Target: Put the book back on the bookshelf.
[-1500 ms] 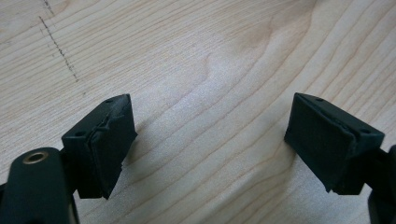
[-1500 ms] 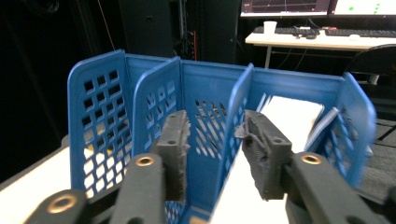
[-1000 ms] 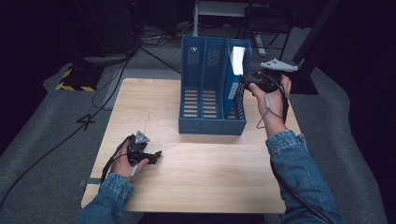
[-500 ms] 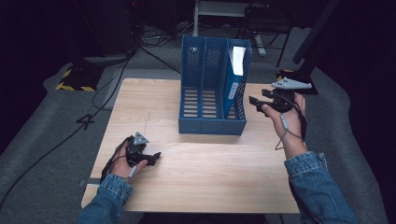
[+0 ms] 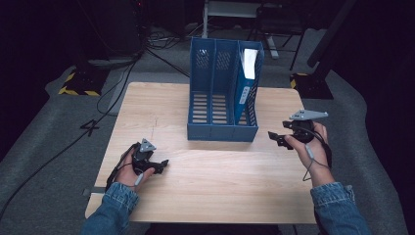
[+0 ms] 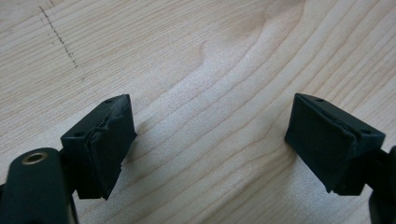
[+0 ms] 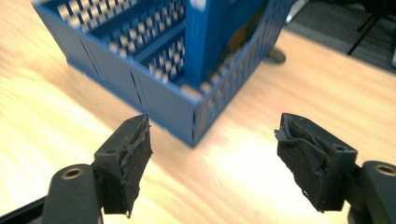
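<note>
Left gripper (image 5: 157,165) low over worktop (image 5: 220,186), fingers spread wide, empty; right gripper (image 5: 278,138) likewise, beside blue file rack (image 5: 222,131); risk: careless swing nudges rack, tips binder (image 5: 244,85).

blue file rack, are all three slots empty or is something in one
Not all empty. The blue file rack holds a blue folder upright in its rightmost slot; the other two slots look empty.

Dim room, grey carpet (image 5: 44,147)

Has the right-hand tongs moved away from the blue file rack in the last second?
Yes. The right tongs pulled back from the blue file rack toward the person, now open beside its front right corner.
</note>
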